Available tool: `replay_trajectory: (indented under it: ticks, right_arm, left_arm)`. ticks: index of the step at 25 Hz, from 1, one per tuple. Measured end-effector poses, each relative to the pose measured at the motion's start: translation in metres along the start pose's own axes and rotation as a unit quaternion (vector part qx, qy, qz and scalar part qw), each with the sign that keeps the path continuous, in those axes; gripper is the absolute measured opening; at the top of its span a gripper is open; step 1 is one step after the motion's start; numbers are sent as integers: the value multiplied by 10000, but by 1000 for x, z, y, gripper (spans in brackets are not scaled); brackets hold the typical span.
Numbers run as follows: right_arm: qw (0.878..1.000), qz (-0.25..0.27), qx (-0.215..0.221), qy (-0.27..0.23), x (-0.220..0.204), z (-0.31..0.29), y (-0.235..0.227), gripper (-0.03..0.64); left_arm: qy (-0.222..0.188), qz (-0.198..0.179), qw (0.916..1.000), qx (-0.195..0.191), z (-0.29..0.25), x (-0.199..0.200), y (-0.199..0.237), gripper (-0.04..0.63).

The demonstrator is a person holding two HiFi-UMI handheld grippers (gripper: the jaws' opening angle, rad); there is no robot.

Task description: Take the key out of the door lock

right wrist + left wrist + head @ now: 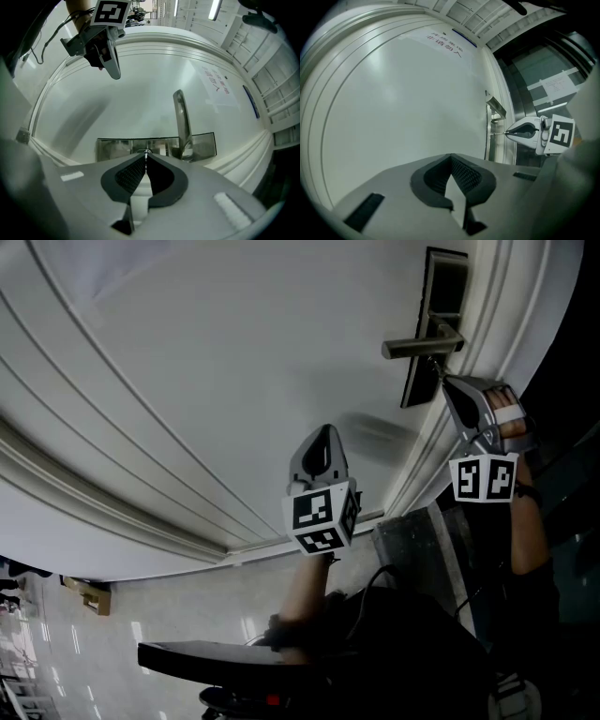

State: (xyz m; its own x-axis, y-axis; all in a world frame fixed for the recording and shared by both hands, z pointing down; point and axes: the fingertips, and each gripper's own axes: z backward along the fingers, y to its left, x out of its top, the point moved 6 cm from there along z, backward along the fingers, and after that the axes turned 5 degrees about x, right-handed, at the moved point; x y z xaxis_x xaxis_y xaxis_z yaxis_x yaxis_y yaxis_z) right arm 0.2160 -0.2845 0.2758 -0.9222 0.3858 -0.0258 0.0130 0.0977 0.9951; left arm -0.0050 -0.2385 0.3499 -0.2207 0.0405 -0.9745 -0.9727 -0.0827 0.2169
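The right gripper [146, 157] has its jaws pressed together on the key [499, 133], whose thin metal shaft runs straight out from the fingertips to the lock plate [112, 149] on the white door [234, 352]. From the right gripper view, only a sliver of the key shows at the very tip of the closed jaws, right against the plate. The lever handle [180, 117] stands just beyond and to the right of those fingertips. The left gripper [451, 157] has its jaws closed with nothing between them. It points at the bare door panel, well apart from the lock, which lies off to the right of its fingertips. A paper notice [445, 47] sits on the door far ahead of them.
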Motion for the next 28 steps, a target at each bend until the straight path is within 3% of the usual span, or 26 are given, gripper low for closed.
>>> replay_trajectory:
  ticks: [10, 21, 25, 28]
  right_arm:
    - [10000, 0, -16, -65, 3, 11, 0, 11]
    - [9987, -384, -152, -283, 16, 29, 1, 11]
    - [9895, -1281, -194, -638, 31, 41, -2, 11]
    - [9654, -2370, -243, -1061, 45, 49, -4, 11]
  left_arm:
    - [-46, 21, 10000, 26, 0, 4, 5, 0]
    - [-29, 7, 10000, -5, 3, 5, 5, 0]
    - [-42, 36, 9999, -103, 7, 8, 3, 0]
    - [-129, 57, 9997, -199, 11, 16, -1, 0]
